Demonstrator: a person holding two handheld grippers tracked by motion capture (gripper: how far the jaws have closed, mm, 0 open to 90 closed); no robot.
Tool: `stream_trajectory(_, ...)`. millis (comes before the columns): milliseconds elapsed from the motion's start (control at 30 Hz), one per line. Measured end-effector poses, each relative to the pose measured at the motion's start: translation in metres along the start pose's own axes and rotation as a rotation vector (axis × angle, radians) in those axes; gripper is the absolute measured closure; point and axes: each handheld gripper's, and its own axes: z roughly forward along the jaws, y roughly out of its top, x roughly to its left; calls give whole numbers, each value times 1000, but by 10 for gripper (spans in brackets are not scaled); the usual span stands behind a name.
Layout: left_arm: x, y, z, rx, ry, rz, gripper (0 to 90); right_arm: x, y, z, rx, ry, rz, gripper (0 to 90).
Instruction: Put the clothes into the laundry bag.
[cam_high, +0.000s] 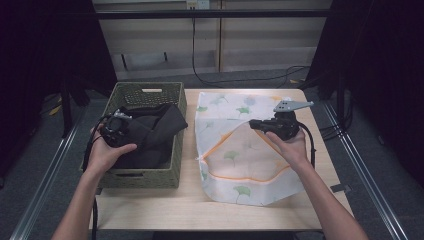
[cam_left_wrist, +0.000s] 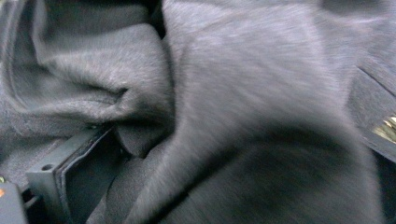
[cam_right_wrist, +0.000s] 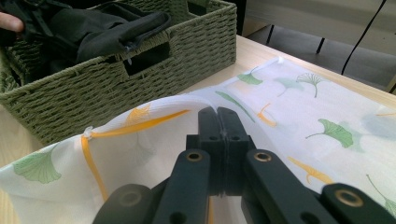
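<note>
- High view first: left gripper (cam_high: 119, 129) sits down in the olive-green woven rectangular basket (cam_high: 176, 167) at the table's left side, buried against the dark grey crumpled fabric garment (cam_high: 159, 131) that fills the basket; its jaws are hidden here, so I cannot tell whether they are clamped or released.
- Same view, right side: right gripper (cam_high: 254, 124) holds up the orange-trimmed opening edge of the white mesh laundry bag with green and orange ginkgo-leaf print (cam_high: 240, 170), which lies flat on the light wooden table (cam_high: 185, 207), just beside the basket.
- Left gripper view now: blurred dark grey garment (cam_left_wrist: 243, 93) presses right up to the camera, one black jaw shows at lower left with cloth against it; grip state cannot be told.
- Right gripper view: right gripper (cam_right_wrist: 218, 119) has its jaws clenched together, pinching the bag's (cam_right_wrist: 299, 107) white rim, lifting it off the table; the basket (cam_right_wrist: 107, 88) stands beyond with the garment (cam_right_wrist: 100, 25) inside.
</note>
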Motion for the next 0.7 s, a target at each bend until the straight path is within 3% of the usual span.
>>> stream_trajectory(300,15,-2,24,-11,-123,-44,0,-1,-1,1,7,0,-2,900)
stream_trajectory(400,14,-6,31,-6,-146,-50,0,-1,-1,1,8,-1,-1,900)
stream_trajectory(433,12,-6,33,-1,-136,-38,0,-1,-1,1,8,-1,-1,900)
stream_trajectory(467,8,-5,33,37,-137,-24,0,-1,-1,1,9,-1,-1,900)
stream_trajectory(533,-3,-3,35,108,-113,53,0,-2,-1,2,10,4,2,900)
stream_trajectory(567,-5,-2,37,120,-98,78,0,-3,-2,2,9,9,7,900)
stream_trajectory(700,-5,-2,44,120,-93,68,0,-3,-2,3,16,4,6,900)
